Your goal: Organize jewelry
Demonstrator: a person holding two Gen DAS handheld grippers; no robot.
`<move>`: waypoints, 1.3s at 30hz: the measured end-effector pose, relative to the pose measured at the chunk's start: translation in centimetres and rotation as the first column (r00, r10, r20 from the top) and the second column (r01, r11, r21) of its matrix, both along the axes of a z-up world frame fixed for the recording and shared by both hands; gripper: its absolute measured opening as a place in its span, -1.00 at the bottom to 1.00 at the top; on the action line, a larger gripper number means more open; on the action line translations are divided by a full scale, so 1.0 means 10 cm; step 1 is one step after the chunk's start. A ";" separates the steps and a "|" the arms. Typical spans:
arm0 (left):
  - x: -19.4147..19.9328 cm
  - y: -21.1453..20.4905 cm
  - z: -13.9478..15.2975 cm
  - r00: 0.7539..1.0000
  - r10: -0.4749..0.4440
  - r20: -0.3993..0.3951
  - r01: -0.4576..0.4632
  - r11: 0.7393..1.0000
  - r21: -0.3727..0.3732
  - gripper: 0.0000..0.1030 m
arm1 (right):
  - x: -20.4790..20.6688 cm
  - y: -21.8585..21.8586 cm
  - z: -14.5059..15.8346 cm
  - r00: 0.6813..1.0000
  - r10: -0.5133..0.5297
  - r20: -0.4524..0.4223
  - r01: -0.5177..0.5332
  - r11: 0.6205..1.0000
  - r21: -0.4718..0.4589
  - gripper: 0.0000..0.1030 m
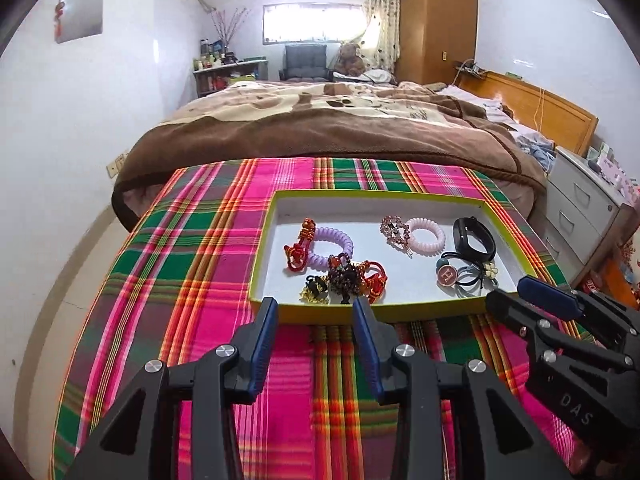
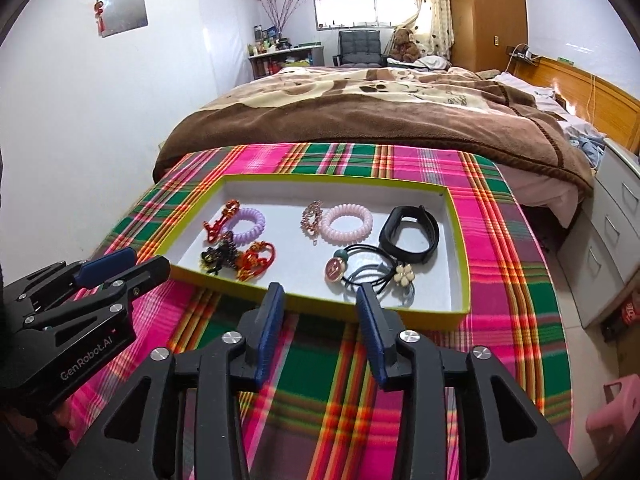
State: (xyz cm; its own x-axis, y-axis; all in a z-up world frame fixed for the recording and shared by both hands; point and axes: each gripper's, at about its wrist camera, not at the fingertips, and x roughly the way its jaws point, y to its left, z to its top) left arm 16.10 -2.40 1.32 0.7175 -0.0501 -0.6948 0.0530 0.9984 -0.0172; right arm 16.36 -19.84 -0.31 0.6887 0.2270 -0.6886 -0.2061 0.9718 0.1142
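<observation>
Right gripper point(image 2: 320, 292) jaws apart; pink stool point(image 2: 614, 408) only in right-wrist view.

"GenRobot.AI" stands in pale letters on the black side of the left gripper point(image 2: 120, 266), seen in the right wrist view; "DAS" stands on the black body of the right gripper point(image 1: 516, 292), seen in the left wrist view; a round pink hair-tie charm point(image 1: 445, 275) in the tray point(image 1: 360, 194) carries the letter "H"; nothing else can be read.
</observation>
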 end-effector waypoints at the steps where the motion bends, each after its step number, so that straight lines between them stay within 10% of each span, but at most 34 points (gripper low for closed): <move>1: -0.02 0.01 0.00 1.000 -0.001 -0.005 0.001 1.000 -0.012 -0.26 | -0.03 0.01 0.01 1.000 0.004 0.002 -0.004 1.000 0.003 -0.18; 39: -0.26 0.07 0.05 1.000 0.004 0.000 -0.004 1.000 -0.026 -0.26 | -0.20 0.05 0.04 1.000 -0.005 0.012 0.004 1.000 0.021 -0.18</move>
